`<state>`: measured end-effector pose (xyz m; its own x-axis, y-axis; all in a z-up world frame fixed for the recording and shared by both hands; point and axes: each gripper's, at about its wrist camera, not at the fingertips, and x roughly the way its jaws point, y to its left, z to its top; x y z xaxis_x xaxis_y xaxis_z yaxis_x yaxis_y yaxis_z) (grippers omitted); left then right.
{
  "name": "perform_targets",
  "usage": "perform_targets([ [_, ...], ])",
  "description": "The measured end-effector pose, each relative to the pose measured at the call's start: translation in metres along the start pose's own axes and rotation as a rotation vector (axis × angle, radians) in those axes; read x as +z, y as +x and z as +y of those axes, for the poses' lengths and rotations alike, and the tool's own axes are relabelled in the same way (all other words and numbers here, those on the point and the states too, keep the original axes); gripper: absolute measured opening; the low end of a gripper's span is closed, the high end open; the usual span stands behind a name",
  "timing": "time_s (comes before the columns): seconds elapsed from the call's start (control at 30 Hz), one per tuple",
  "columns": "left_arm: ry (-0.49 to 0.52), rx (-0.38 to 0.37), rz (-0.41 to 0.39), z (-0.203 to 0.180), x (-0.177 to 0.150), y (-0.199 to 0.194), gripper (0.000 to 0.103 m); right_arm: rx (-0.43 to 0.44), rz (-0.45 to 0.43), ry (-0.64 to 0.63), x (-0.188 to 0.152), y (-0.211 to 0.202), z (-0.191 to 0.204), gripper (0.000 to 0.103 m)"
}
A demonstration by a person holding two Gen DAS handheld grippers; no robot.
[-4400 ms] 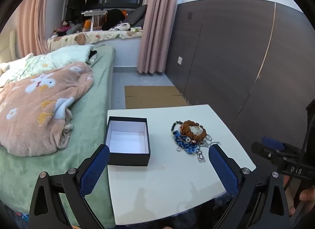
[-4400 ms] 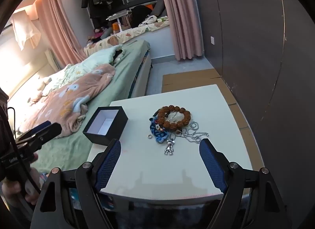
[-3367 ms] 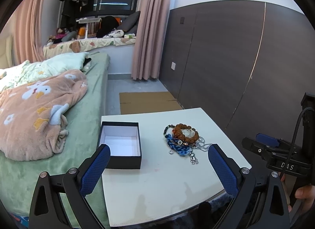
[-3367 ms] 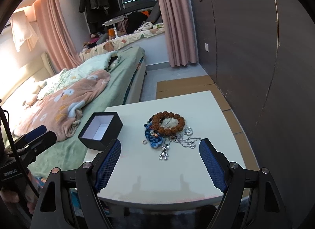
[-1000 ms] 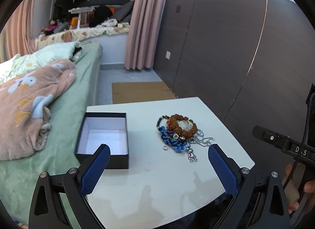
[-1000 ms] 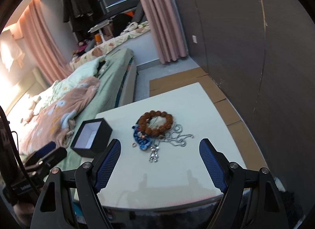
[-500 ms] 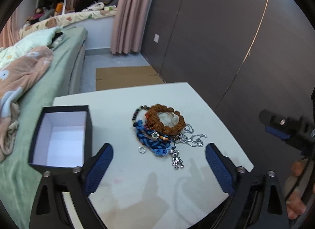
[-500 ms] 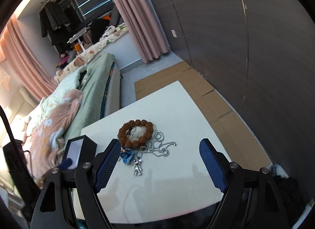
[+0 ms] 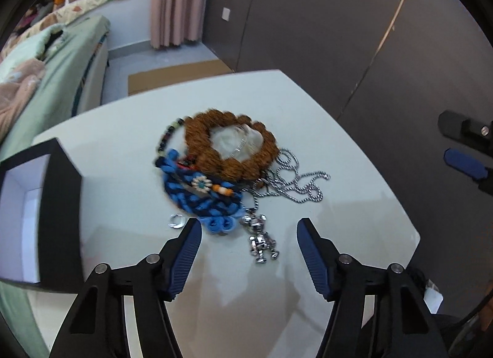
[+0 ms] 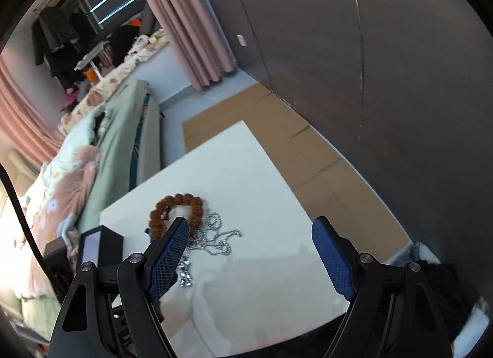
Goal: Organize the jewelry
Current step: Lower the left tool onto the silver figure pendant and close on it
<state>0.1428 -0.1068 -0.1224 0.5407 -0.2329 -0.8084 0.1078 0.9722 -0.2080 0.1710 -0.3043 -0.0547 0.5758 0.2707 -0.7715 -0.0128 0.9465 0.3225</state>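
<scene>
Table (image 9: 354, 148): jewelry (image 9: 228, 167) before left claw (image 9: 249, 234)

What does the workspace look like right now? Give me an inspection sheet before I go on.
Surface: white table, mostly bare.
Job's things: tangled pile of brown bead bracelet, blue braided cord, silver chain with figure pendant; loose ring; open black box, empty where visible.
Clutter: nothing seen.
Grippers: left gripper jaws just closing, nothing pinched; right gripper open, empty.
Cables: black cable at left edge.
Surroundings: bed, pink curtain, dark wall panels.
</scene>
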Motion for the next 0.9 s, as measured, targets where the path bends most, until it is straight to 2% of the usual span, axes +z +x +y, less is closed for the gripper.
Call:
perform_targets([
  [0.13,0.032,0.028,0.029,-0.01,-0.001,0.017,0.063,-0.003,0.003,0.003,0.003,-0.001,-0.006,0.082],
  [0.47,0.124,0.172,0.008,-0.028,-0.006,0.025,0.061,-0.028,0.006,0.01,0.006,-0.004,-0.021,0.082],
  [0.63,0.154,0.23,0.004,-0.029,-0.007,0.025,0.047,-0.031,0.009,0.008,0.006,-0.005,-0.021,0.082],
  [0.7,0.155,0.251,-0.006,-0.025,-0.007,0.023,0.023,-0.032,0.01,0.006,0.006,-0.005,-0.021,0.082],
  [0.77,0.119,0.202,-0.001,-0.018,-0.004,0.021,0.015,-0.033,0.011,0.002,0.005,-0.004,-0.02,0.082],
  [0.83,0.059,0.138,-0.002,-0.005,-0.001,0.014,0.015,-0.035,0.013,0.003,0.005,-0.002,-0.019,0.082],
  [0.9,0.032,0.111,-0.016,0.001,0.002,0.007,0.015,-0.038,0.017,0.004,0.004,-0.001,-0.018,0.082],
])
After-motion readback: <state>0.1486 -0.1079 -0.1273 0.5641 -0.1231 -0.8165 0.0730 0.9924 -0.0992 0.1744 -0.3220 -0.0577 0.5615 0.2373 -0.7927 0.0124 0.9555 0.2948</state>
